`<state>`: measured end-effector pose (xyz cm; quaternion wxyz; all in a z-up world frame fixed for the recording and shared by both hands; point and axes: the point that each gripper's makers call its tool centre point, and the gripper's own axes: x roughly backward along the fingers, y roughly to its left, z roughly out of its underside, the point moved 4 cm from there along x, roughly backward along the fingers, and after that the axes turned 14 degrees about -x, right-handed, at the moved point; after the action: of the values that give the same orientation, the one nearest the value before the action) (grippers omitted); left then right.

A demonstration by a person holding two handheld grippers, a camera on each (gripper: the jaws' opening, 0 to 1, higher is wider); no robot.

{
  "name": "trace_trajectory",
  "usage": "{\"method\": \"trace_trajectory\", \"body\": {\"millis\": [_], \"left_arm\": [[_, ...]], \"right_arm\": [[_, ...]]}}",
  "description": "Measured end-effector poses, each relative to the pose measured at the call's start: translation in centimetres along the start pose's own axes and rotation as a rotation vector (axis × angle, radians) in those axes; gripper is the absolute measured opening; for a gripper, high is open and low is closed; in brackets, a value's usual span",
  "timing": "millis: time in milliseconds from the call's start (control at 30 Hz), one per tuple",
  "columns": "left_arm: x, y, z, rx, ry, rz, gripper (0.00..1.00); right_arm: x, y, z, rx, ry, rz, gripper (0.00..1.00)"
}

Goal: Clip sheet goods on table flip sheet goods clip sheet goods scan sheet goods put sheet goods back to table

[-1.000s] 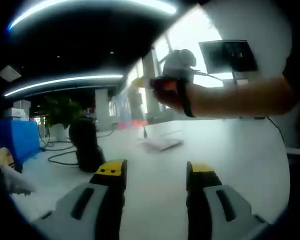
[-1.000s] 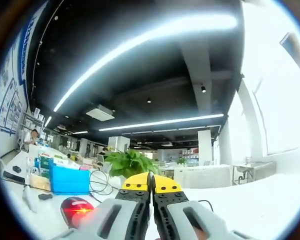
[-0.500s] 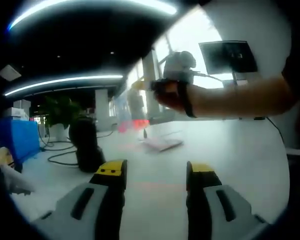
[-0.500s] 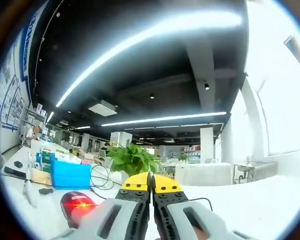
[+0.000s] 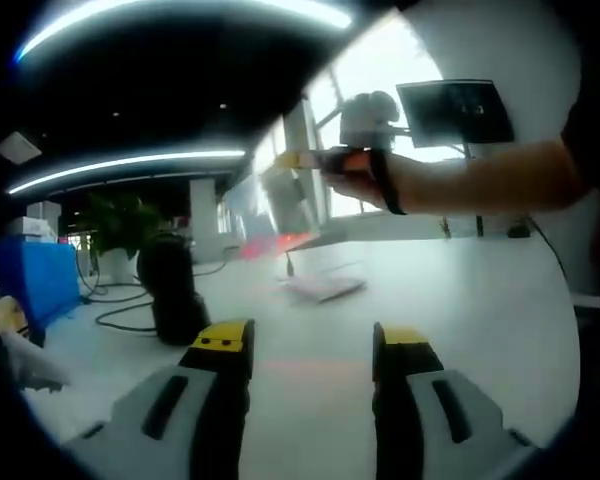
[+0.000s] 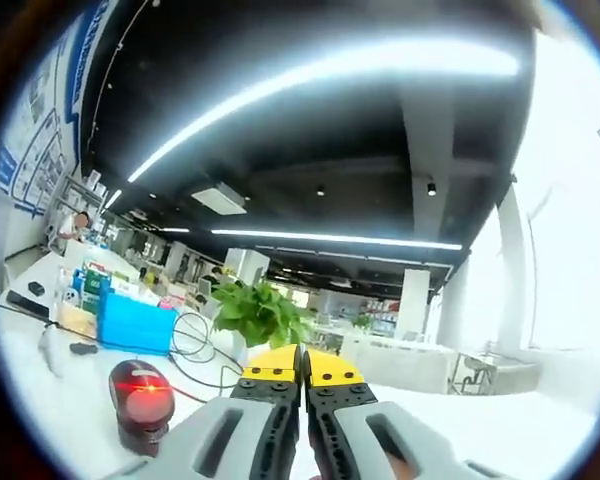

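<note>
1. Left gripper view, far left of the frame: a blue bin (image 5: 32,280) sits at the table's edge, with a leafy plant (image 5: 120,225) behind it.
2. Left of centre, a dark rounded scanner (image 5: 172,288) stands on the white table (image 5: 460,310), with cables trailing off to its left.
3. Bottom centre, the left gripper (image 5: 312,350) has its yellow-tipped jaws spread apart above the tabletop, with nothing between them.
4. Centre, a pale flat item (image 5: 325,288) lies on the table, well apart from the jaws.
5. Upper centre, the sheet goods (image 5: 285,205) hang in the air, pinched by the right gripper (image 5: 310,160), which a hand (image 5: 365,178) holds from the right; a red glow falls near the sheet's lower edge.
6. Upper right, a dark monitor (image 5: 455,112) stands behind the forearm.
7. Right gripper view, lower left: the blue bin (image 6: 135,322), then the scanner (image 6: 142,393) glowing red.
8. Centre, the plant (image 6: 255,312); below it the right gripper (image 6: 302,368) has its jaws pressed together. Whatever they grip is too thin to see here.
</note>
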<state>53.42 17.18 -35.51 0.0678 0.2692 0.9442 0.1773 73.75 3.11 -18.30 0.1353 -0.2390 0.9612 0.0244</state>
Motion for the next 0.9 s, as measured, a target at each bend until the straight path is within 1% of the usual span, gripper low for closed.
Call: {"method": "trace_trajectory", "body": {"millis": [67,200,367,533,700,867,900], "left_arm": [[0.0,0.0,0.0,-0.002,0.002,0.001,0.4],[0.0,-0.1,0.1,-0.007,0.006,0.001,0.4],[0.1,0.0,0.1,-0.01,0.009,0.001,0.4],[0.1,0.0,0.1,-0.013,0.01,0.001,0.4],[0.0,-0.1,0.2,-0.017,0.013,0.005,0.4],[0.0,0.0,0.2,-0.016,0.013,0.001,0.4],[0.0,0.0,0.3,-0.016,0.013,0.001,0.4]], "right_arm": [[0.2,0.0,-0.3,0.01,0.0,-0.005,0.0],[0.7,0.2,-0.9,0.061,-0.001,-0.03,0.0],[1.5,0.3,-1.3,0.09,0.004,-0.056,0.0],[2.7,-0.1,-1.0,0.103,0.008,-0.063,0.0],[3.8,-0.1,-0.5,0.126,0.02,-0.078,0.0],[4.8,-0.4,-0.3,0.117,0.032,-0.083,0.0],[5.1,-0.5,0.0,0.054,0.052,-0.077,0.0]]}}
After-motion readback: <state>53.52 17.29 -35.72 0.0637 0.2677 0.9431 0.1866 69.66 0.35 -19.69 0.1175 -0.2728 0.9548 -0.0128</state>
